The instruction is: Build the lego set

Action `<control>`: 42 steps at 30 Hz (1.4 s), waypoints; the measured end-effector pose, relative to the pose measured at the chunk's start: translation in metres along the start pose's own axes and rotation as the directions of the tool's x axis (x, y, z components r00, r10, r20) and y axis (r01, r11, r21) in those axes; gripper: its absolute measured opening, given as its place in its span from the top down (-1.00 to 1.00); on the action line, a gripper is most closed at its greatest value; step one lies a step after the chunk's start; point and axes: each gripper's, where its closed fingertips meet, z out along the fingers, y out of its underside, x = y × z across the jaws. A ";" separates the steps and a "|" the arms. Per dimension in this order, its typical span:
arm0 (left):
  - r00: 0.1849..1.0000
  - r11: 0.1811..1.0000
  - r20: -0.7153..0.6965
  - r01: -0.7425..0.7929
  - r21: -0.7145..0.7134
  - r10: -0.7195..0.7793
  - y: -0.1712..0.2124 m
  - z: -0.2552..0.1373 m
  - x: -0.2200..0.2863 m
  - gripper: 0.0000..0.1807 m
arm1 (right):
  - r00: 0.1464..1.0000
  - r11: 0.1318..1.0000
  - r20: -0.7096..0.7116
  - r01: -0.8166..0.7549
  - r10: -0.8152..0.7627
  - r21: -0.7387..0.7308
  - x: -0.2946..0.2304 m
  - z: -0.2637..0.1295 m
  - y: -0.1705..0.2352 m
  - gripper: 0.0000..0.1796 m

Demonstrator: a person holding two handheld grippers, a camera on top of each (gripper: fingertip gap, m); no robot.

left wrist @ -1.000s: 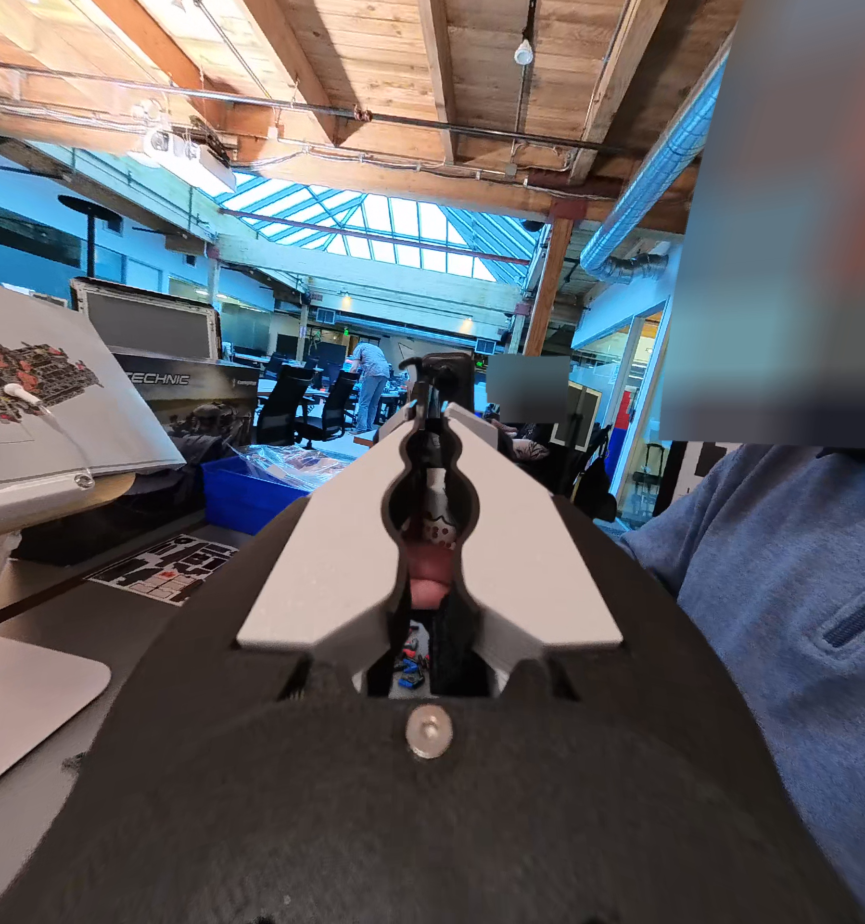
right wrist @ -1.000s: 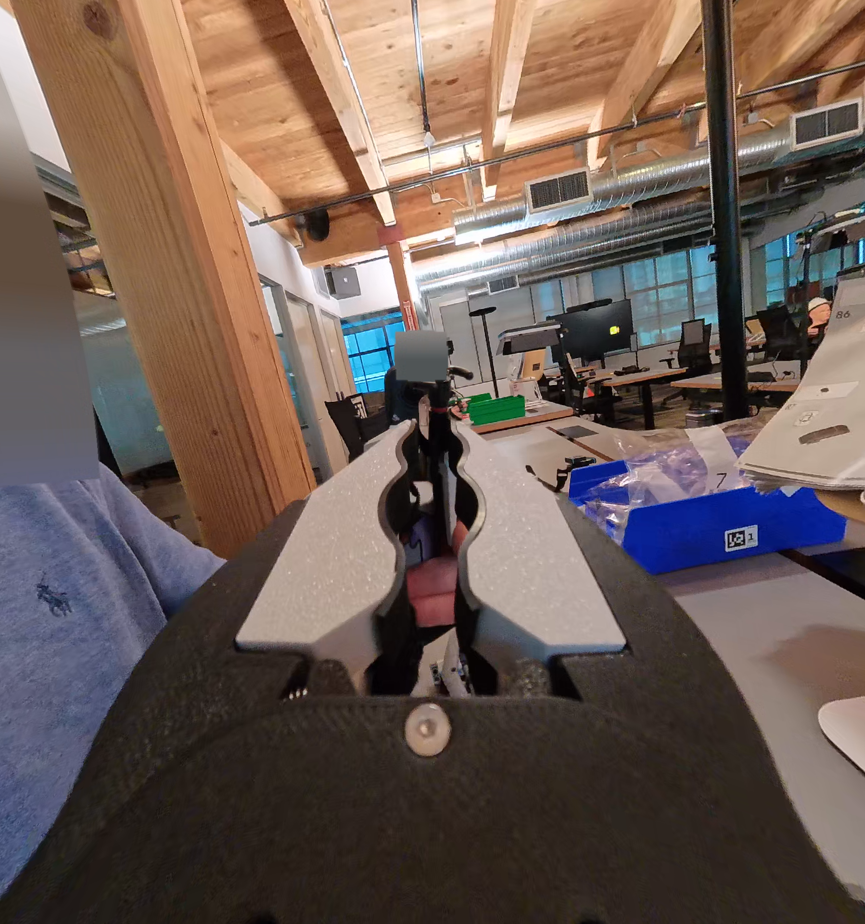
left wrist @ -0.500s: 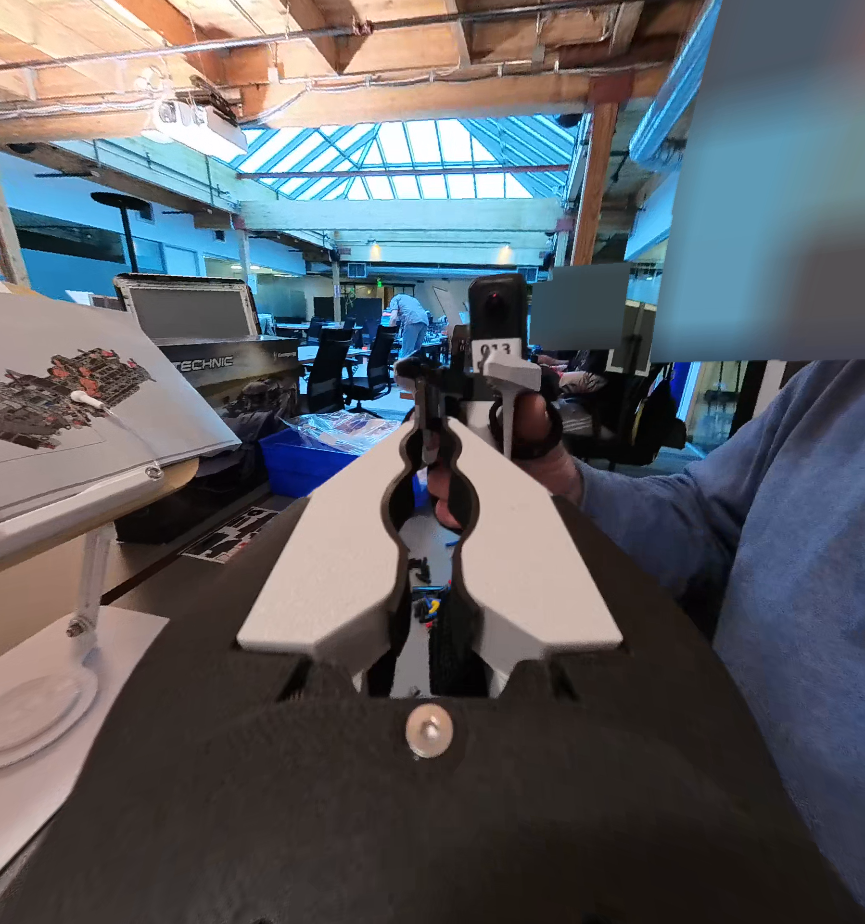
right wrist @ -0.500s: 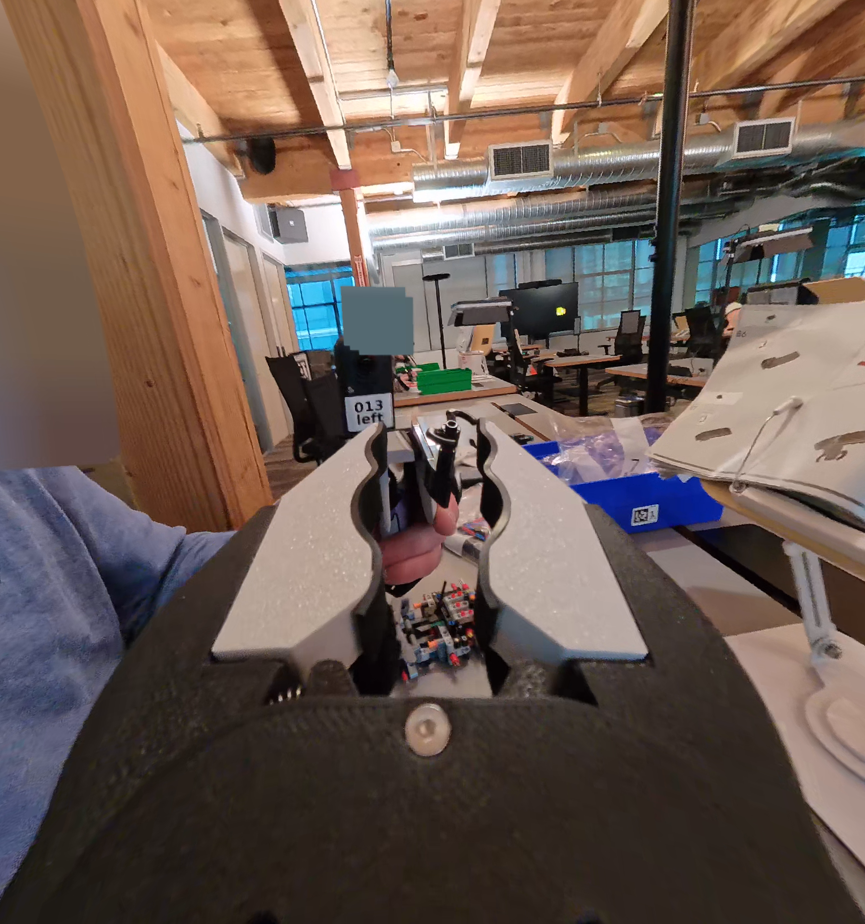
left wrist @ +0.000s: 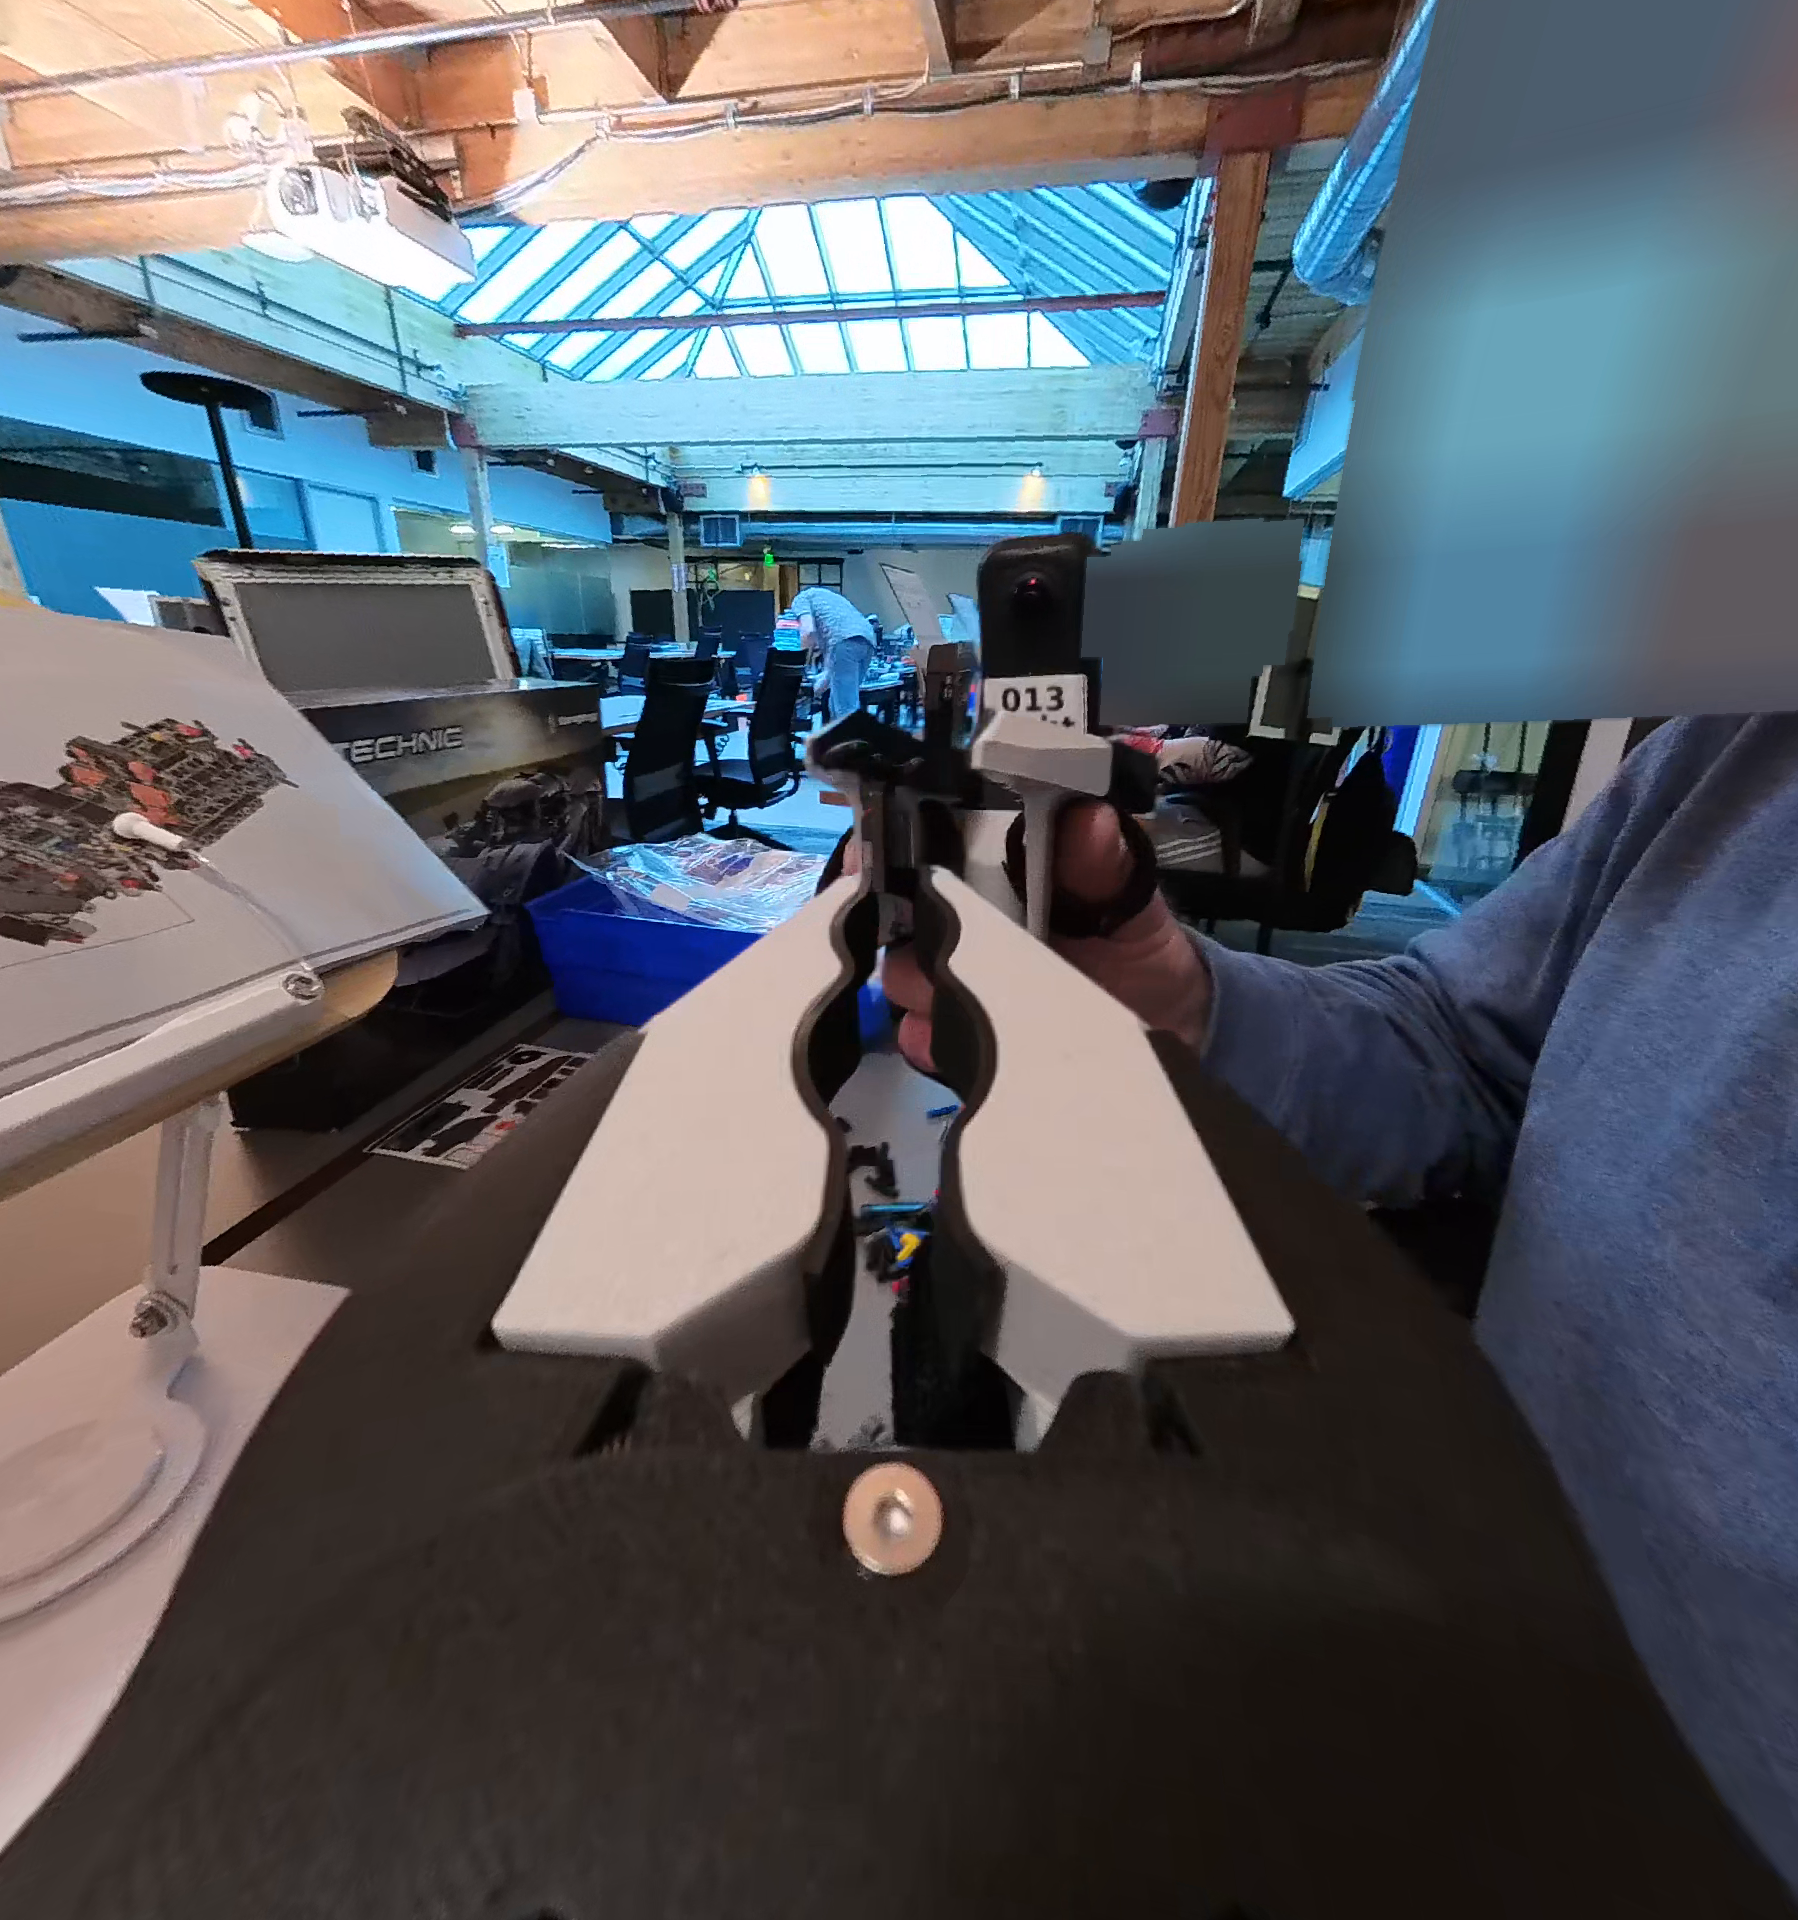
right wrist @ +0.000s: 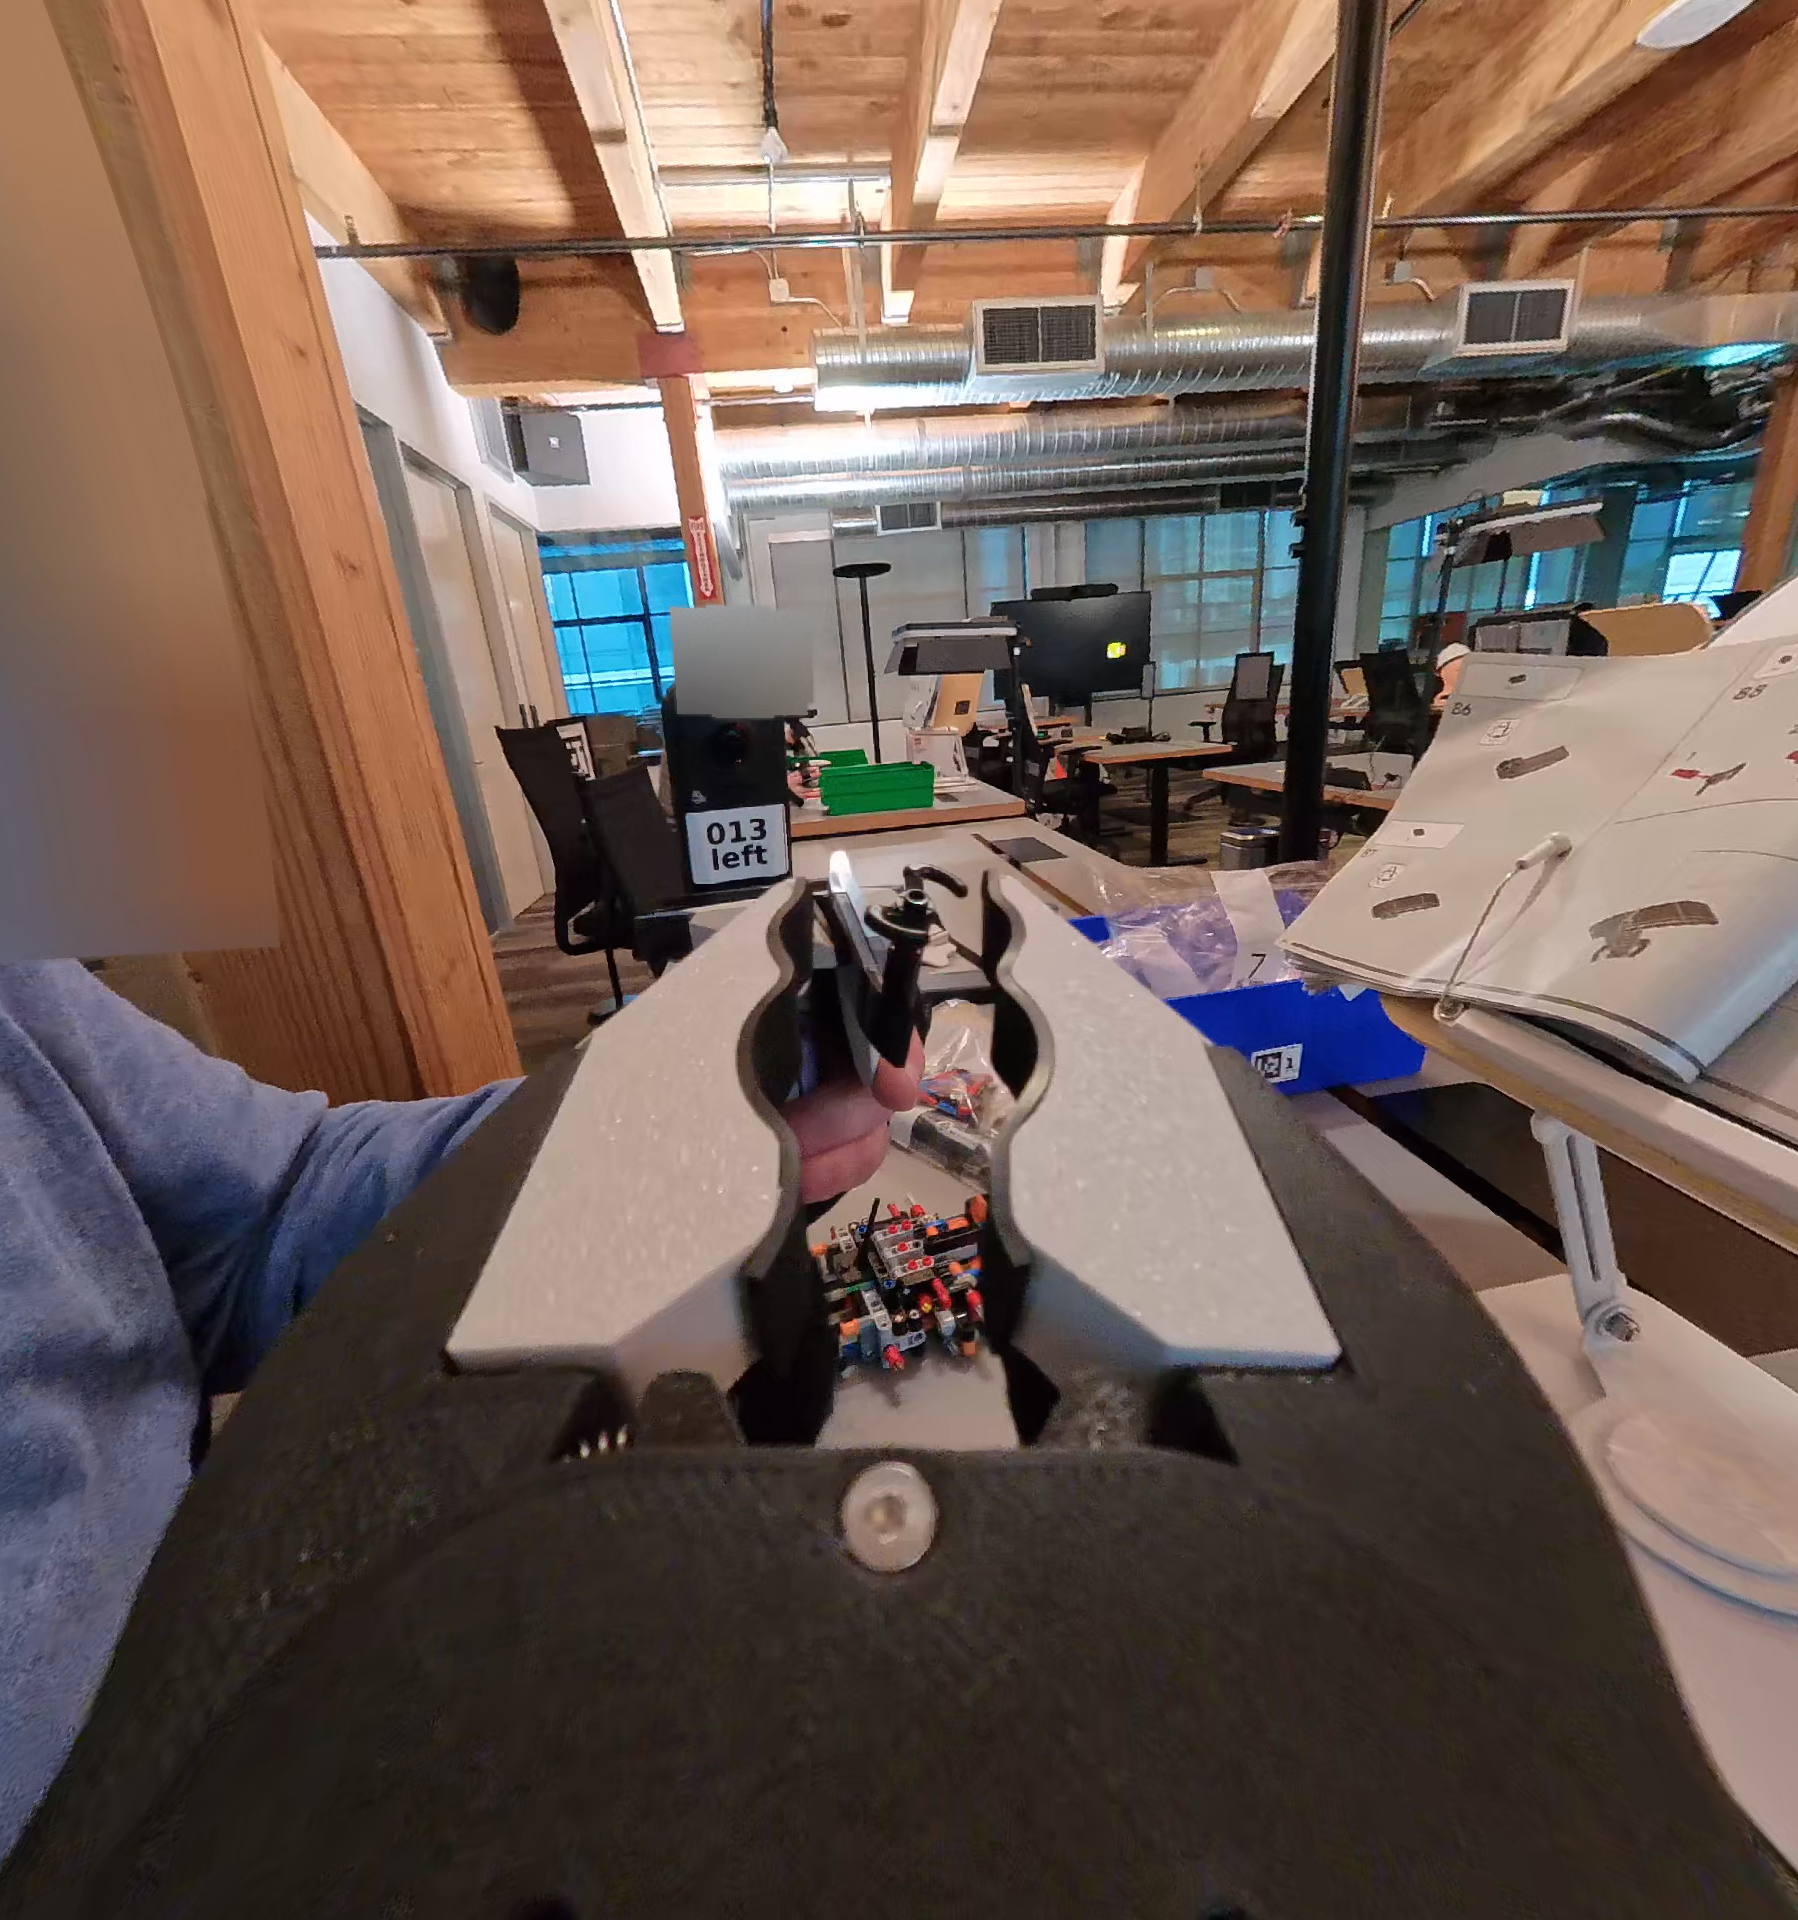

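Note:
My left gripper [left wrist: 900,883] is shut on a slim black lego piece [left wrist: 874,790] that sticks up past its tips. The same piece shows in the right wrist view [right wrist: 905,956], held up in the air between my two grippers. My right gripper [right wrist: 890,904] is open and empty, with its jaws on either side of the piece and not touching it. It also shows in the left wrist view [left wrist: 1040,769], held by a hand just beyond my left tips. A partly built multicoloured lego assembly [right wrist: 905,1288] lies on the grey table below. Loose pieces [left wrist: 895,1236] lie under the left gripper.
An open instruction booklet [left wrist: 147,831] rests on a white stand [right wrist: 1591,1247] with a round base [left wrist: 53,1475]. A blue bin [right wrist: 1300,1029] holds plastic bags. A dark lego box [left wrist: 459,748], a sticker sheet [left wrist: 479,1101] and a small parts bag [right wrist: 952,1091] lie nearby. Less than 4 cm separates the two grippers' tips.
Both grippers have tilted down towards the table and drawn apart. My right gripper has opened and let go of the black piece. My left gripper still holds it.

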 end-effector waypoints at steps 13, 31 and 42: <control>0.986 0.993 -0.122 0.113 0.021 -0.109 -0.001 0.003 0.007 0.95 | 0.994 0.999 0.109 -0.025 0.028 -0.023 -0.005 0.001 0.003 0.81; 0.922 0.977 -0.329 0.212 -0.009 -0.203 -0.004 0.009 0.025 0.95 | 0.957 0.998 0.289 0.027 -0.008 -0.064 -0.022 -0.010 -0.005 0.73; 0.934 0.973 -0.286 0.230 0.025 -0.214 -0.003 0.013 0.013 0.96 | 0.984 0.989 0.176 0.022 0.004 -0.146 -0.016 -0.004 0.018 0.91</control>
